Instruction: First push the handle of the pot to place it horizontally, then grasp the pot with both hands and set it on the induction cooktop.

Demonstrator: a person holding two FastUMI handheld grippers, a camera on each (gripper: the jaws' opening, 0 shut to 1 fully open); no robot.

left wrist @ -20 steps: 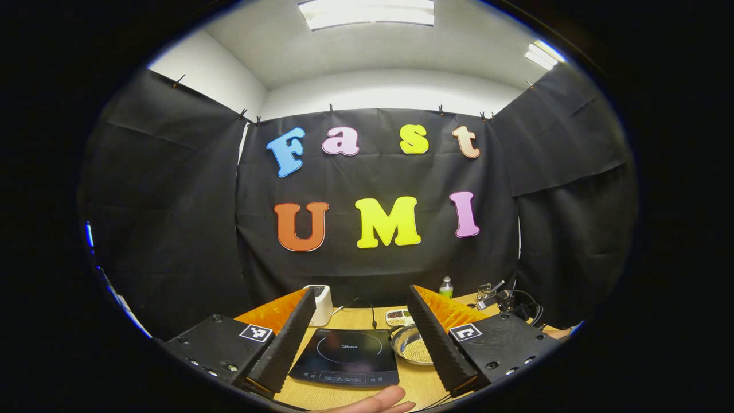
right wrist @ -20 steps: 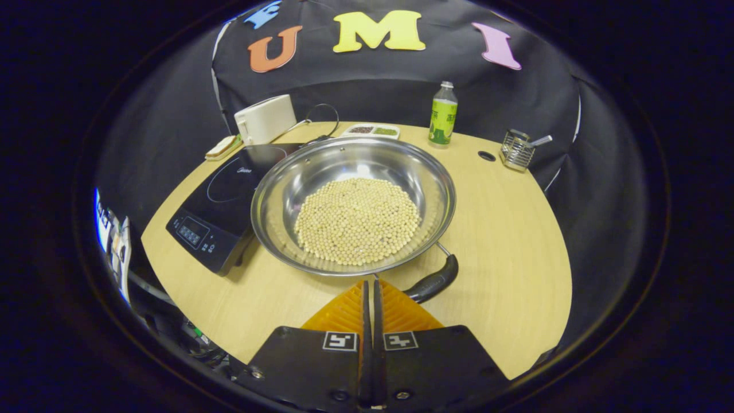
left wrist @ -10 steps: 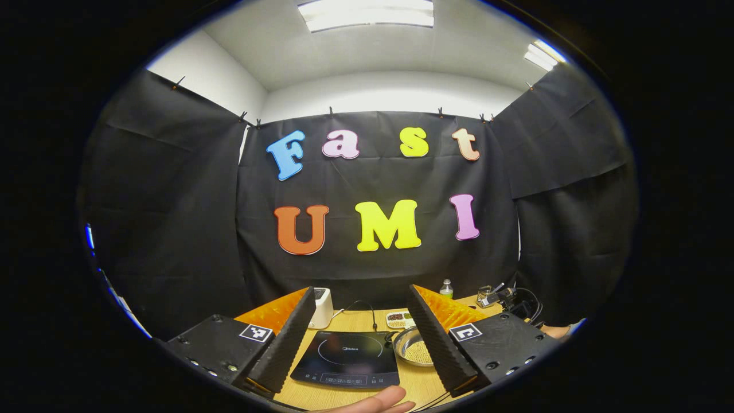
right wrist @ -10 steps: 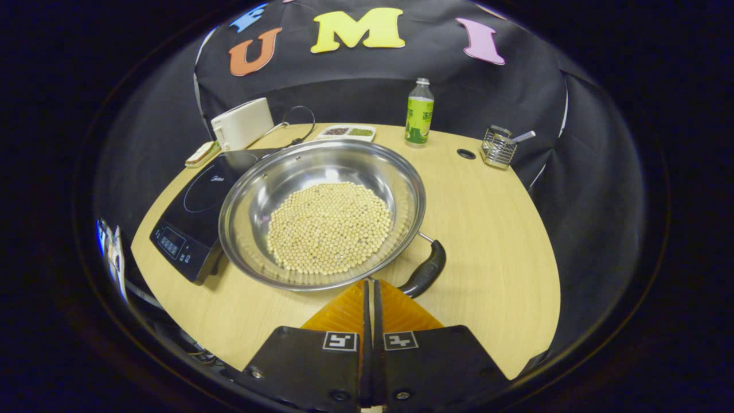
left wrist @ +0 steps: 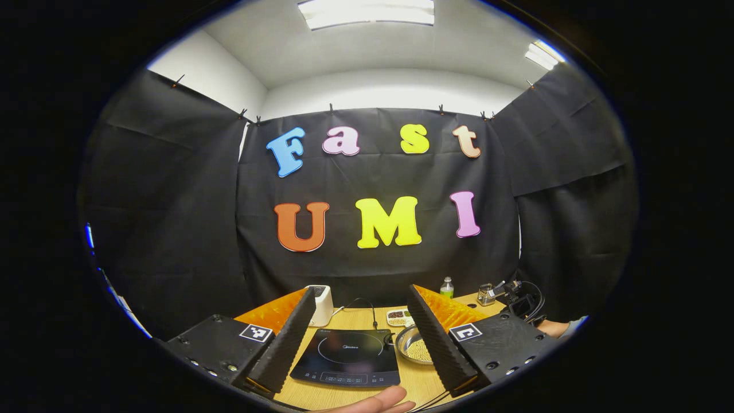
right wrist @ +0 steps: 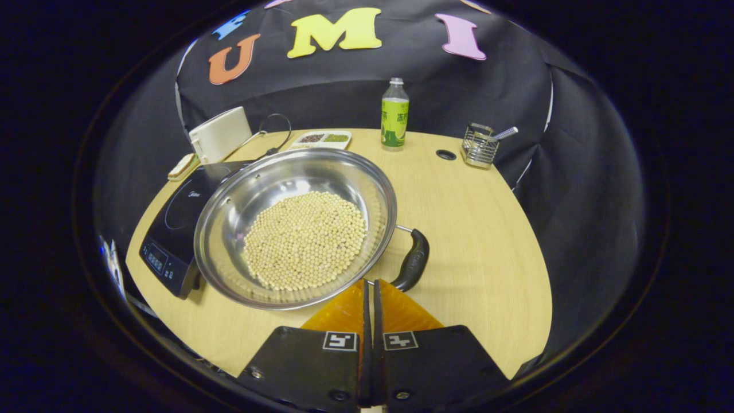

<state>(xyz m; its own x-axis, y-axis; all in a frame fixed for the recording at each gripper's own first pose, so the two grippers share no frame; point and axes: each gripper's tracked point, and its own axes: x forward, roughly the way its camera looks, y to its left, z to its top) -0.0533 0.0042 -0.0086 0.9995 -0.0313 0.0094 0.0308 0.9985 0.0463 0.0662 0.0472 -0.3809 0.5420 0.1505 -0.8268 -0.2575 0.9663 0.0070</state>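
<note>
Here my right tongs (right wrist: 370, 287) are pressed closed with nothing between them, because a narrow blunt tip serves better for nudging than for gripping; they sit low over the bench (right wrist: 487, 229), just beside the near rim of the pot (right wrist: 229, 218) and the lower end of its black handle (right wrist: 414, 259). The pot rests on the bench, its left edge beside or perhaps slightly overlapping the induction cooktop (right wrist: 172, 223); from this angle I cannot tell which. It holds a bed of pale beans (right wrist: 307, 238), so I judge any push should be gentle and the later lift level. The handle points toward me and to the right, which reads to me as not yet horizontal, so the pushing step seems to be the one in hand. My left tongs (left wrist: 361, 338) are held wide open and raised, well back from the work, looking over the cooktop (left wrist: 347, 358) and the pot (left wrist: 414, 347) beyond, ready, I think, for the two-handed grasp. A hand (left wrist: 378, 401) shows at the bottom edge of the left gripper view.
</note>
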